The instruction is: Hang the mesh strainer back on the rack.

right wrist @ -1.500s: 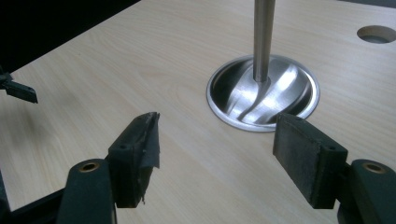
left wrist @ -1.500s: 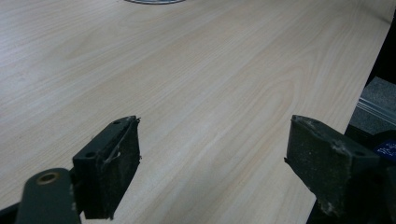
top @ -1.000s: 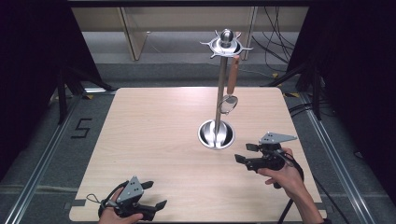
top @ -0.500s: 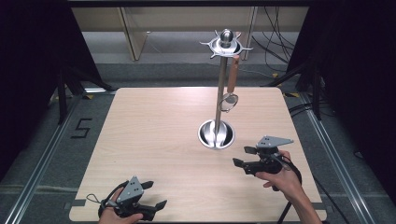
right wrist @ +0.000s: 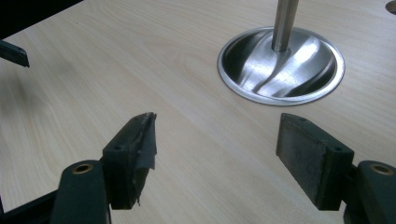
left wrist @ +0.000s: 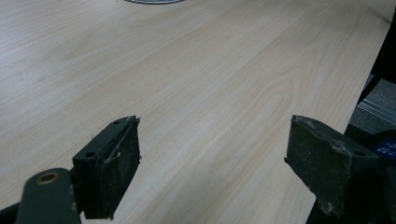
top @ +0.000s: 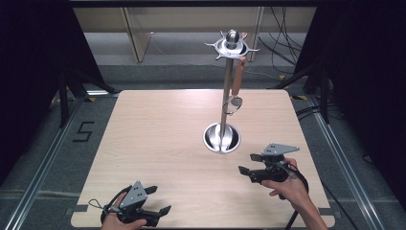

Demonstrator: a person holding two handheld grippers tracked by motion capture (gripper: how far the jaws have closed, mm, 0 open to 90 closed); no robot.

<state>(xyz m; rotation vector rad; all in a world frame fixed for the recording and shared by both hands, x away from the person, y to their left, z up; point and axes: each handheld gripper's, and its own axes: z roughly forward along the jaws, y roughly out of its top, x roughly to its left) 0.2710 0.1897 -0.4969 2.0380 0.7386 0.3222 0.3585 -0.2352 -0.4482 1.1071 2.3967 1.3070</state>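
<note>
The utensil stand [top: 223, 136] rises from the far right part of the desk [top: 158, 129], and the right gripper [top: 249, 164] sits just near and right of its round base, fingers [right wrist: 135, 154] pointing left across the desk. They stand wide apart with nothing between them, only bare wood; in the right gripper view the base [right wrist: 281, 65] lies a little beyond the tips, apart from them. The left gripper [top: 156, 202] rests at the near left edge of the desk, well apart from the stand, its fingers [left wrist: 112, 163] spread wide over bare wood too.

A ladle [top: 236, 88] with a reddish-brown handle hangs from the stand's top ring [top: 231, 46], its bowl beside the pole on the right. Nothing lies on the desk between the right gripper and the base.

The stand is polished metal: a shallow dished base, a slim upright pole, and a ring of hooks capped by a ball. Its base mirrors the light in bright streaks.
</note>
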